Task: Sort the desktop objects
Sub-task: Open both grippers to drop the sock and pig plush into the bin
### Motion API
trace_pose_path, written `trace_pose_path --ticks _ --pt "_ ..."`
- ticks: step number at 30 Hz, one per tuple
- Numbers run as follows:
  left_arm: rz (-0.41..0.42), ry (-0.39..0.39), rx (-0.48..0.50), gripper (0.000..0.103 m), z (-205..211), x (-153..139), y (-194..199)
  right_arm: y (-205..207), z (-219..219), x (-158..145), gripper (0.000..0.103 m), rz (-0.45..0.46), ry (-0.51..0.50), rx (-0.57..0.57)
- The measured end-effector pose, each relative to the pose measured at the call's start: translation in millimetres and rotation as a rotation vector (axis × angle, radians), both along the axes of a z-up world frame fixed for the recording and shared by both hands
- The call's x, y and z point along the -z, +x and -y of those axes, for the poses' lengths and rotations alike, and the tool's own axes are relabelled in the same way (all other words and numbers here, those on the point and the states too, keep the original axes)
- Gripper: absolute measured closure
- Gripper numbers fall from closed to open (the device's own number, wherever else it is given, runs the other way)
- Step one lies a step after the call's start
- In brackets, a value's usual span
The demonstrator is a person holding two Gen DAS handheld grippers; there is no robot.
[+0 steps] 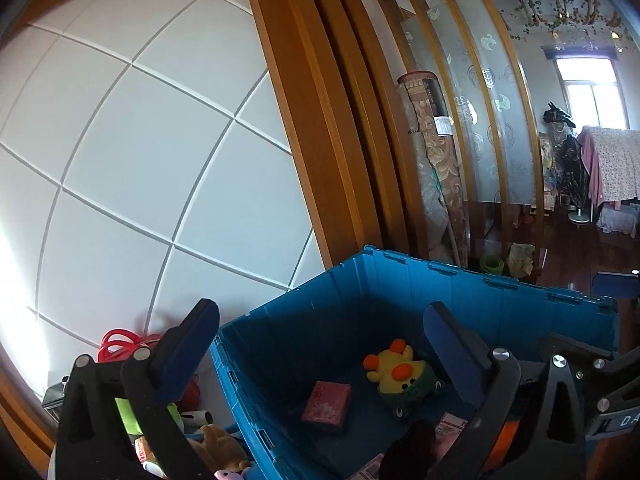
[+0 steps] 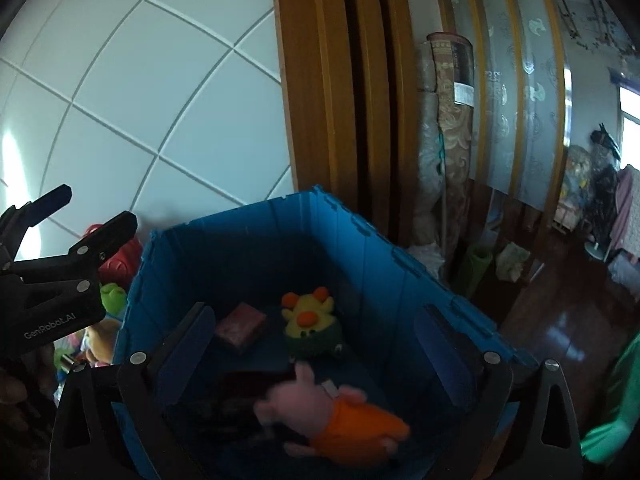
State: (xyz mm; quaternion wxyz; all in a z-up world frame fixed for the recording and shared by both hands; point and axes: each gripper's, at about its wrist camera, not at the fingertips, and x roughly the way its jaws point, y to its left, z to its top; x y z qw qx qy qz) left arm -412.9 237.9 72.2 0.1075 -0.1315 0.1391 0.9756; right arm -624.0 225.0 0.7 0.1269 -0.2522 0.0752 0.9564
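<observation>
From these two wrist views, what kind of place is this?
Most likely a lived-in home, not a lab: a rolled carpet leans against a wood-framed frosted-glass partition, and a cloth-draped table stands by a window. Plush toys lie in the blue bin.

Duck toy (image 2: 308, 314) & box (image 2: 241, 327) lie side by side in crate (image 2: 360, 248), box on left. Pig toy (image 2: 332, 416), blurred, prob. nearer the camera. Other toys (image 2: 108, 320) left, outside crate.

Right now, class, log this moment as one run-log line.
left claw: open | right claw: open, pink pig toy blurred below it | blue bin: duck toy, pink block
</observation>
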Motion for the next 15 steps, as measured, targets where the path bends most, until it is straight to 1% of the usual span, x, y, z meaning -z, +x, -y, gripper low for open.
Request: trace_pose_path --ticks 3,7,12,15 --pt "0.014 0.012 -0.011 0.000 2 3 -4 -8 -12 -7 0.002 -0.024 0.002 -0.004" --pt "0.017 0.004 -0.020 0.000 2 6 -7 0 -17 -9 0.002 -0.058 -0.017 -0.006" --pt "0.015 0.003 -0.036 0.000 3 11 -2 6 -11 -8 0.001 -0.065 -0.025 -0.022" --pt "0.014 0.017 -0.053 0.000 9 14 3 11 -3 -6 0.001 -0.069 -0.015 -0.033"
